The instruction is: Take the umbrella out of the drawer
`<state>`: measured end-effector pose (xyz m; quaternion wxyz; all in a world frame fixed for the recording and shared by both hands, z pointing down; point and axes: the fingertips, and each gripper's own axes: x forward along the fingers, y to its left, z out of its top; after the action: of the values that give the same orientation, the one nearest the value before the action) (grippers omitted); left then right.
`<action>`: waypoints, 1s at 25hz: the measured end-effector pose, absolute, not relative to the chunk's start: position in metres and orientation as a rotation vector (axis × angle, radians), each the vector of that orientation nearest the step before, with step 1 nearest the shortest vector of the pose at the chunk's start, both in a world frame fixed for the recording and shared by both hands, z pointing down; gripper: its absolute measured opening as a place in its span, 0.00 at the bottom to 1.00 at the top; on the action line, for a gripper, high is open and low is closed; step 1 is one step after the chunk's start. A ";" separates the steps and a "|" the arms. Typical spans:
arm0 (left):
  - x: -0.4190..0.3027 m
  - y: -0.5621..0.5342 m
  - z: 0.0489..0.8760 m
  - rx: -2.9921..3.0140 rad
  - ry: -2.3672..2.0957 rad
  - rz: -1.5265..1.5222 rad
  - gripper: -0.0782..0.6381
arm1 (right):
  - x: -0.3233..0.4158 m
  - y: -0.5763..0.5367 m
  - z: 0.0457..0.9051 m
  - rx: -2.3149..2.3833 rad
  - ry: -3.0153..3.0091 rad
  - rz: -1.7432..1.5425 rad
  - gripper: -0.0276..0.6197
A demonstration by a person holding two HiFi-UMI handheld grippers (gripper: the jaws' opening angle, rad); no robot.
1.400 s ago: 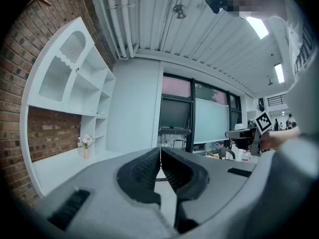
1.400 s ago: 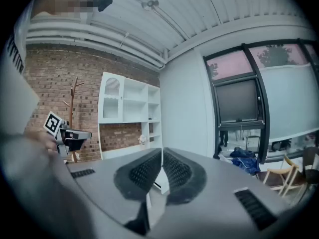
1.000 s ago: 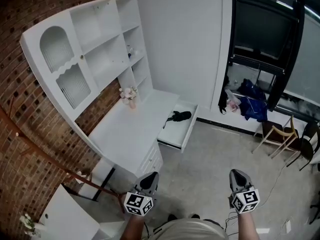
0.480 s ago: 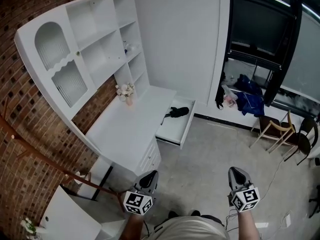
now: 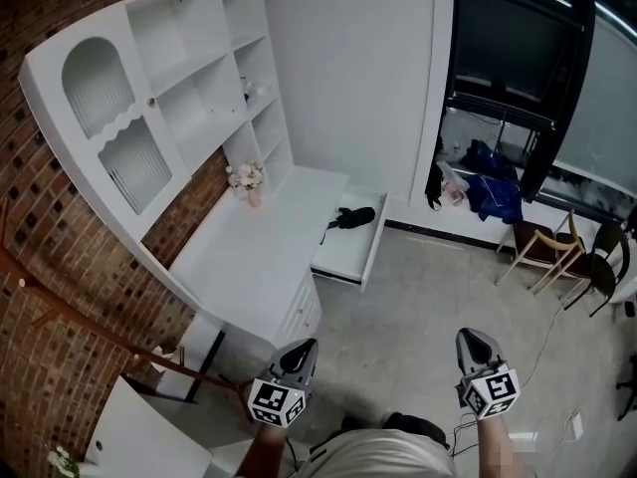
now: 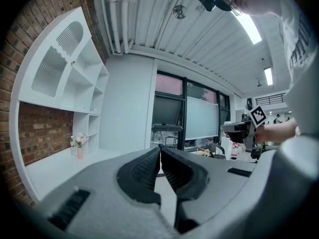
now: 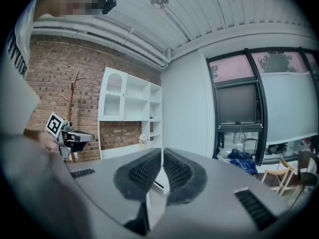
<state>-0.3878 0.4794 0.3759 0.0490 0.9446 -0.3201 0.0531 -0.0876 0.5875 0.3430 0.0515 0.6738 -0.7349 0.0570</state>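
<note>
Left tool, right tool closed (empty).

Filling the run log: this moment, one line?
umbrella: in open drawer; left gripper: shut, empty; right gripper: shut, empty; task: not started

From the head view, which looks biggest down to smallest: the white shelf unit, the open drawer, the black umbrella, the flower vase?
1. white shelf unit
2. open drawer
3. black umbrella and flower vase: they look about alike, so I would not rank them.
</note>
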 end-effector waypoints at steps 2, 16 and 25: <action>-0.392 0.478 0.377 2.878 -0.972 0.165 0.15 | -0.091 0.587 0.342 2.058 -2.232 0.173 0.09; -0.398 0.451 0.387 2.836 -1.002 0.156 0.15 | -0.095 0.557 0.352 2.044 -2.241 0.200 0.09; -0.374 0.407 0.391 2.806 -1.052 0.144 0.15 | -0.070 0.500 0.368 2.006 -2.282 0.246 0.09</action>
<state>-0.3745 0.4069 0.3910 0.0706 0.9330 -0.3498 0.0477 -0.0703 0.5001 0.3682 0.0468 0.6573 -0.7478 0.0807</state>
